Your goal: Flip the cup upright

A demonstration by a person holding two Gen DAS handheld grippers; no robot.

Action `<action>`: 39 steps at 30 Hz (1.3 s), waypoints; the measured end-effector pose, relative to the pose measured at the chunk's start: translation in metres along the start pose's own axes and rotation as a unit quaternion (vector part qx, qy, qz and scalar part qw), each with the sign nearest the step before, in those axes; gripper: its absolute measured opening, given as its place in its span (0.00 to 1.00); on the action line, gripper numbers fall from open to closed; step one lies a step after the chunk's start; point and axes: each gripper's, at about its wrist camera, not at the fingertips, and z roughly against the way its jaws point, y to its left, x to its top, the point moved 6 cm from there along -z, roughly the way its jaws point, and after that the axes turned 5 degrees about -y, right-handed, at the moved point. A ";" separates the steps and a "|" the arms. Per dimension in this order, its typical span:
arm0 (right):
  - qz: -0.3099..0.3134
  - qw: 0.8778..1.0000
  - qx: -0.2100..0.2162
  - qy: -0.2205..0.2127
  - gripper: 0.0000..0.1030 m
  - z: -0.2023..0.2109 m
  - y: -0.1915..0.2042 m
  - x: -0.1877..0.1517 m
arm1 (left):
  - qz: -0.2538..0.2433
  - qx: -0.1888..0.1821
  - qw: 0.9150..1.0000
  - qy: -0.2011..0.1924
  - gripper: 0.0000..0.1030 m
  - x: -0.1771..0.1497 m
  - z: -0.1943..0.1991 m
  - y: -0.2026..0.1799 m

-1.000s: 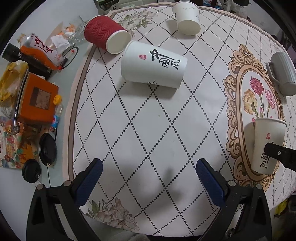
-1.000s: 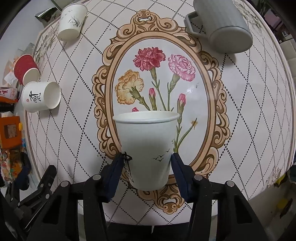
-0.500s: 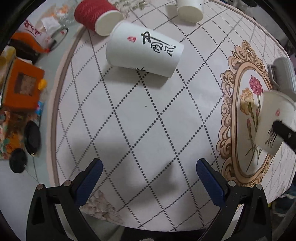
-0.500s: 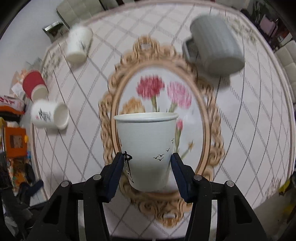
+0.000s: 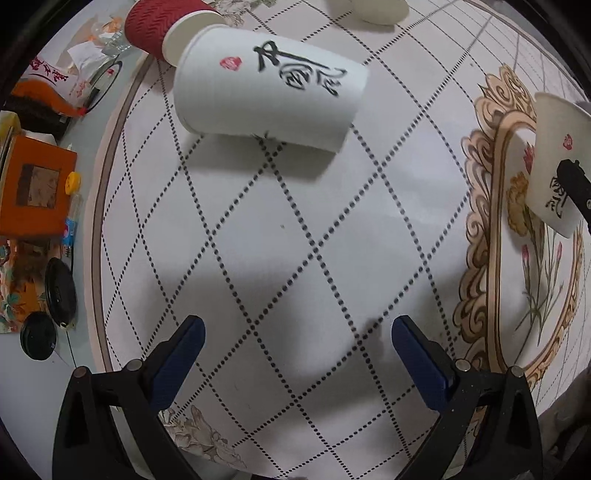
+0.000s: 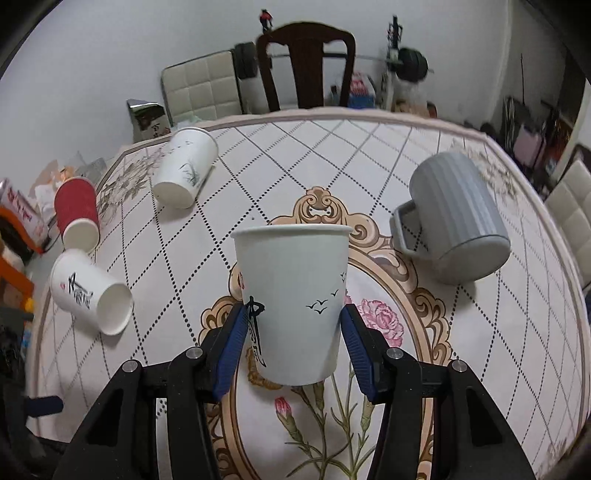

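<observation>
While the left gripper (image 5: 293,347) hangs with jaws wide and bare over the tablecloth (image 5: 295,258), the left wrist view shows a calligraphy cup (image 5: 269,90) on its side far ahead, a red cup (image 5: 162,27) touching its far-left end, and the held cup (image 5: 554,166) at the right edge. Seen from the right wrist, the right gripper (image 6: 293,338) clamps the held cup (image 6: 291,299) upright, mouth up, over the floral medallion (image 6: 406,295); a grey mug (image 6: 458,218) lies far right, while the calligraphy cup (image 6: 88,295), red cup (image 6: 77,214) and a bamboo cup (image 6: 184,166) lie left.

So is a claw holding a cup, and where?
Yes: the right claw pinches the white paper cup by its lower sides, mouth up. The left claw holds nothing.
</observation>
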 end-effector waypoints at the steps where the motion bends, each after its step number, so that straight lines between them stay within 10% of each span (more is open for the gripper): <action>1: 0.002 1.000 0.001 -0.001 0.53 0.004 0.000 -0.003 | -0.003 -0.001 1.000 0.000 1.00 -0.003 0.000 -0.001; 23: -0.036 0.997 -0.048 0.044 0.73 0.066 -0.034 -0.054 | -0.058 -0.014 0.996 -0.072 1.00 -0.028 0.065 -0.016; 39: -0.038 0.993 -0.109 0.005 0.98 0.220 -0.056 -0.019 | -0.053 -0.037 0.977 -0.204 1.00 -0.056 0.217 -0.003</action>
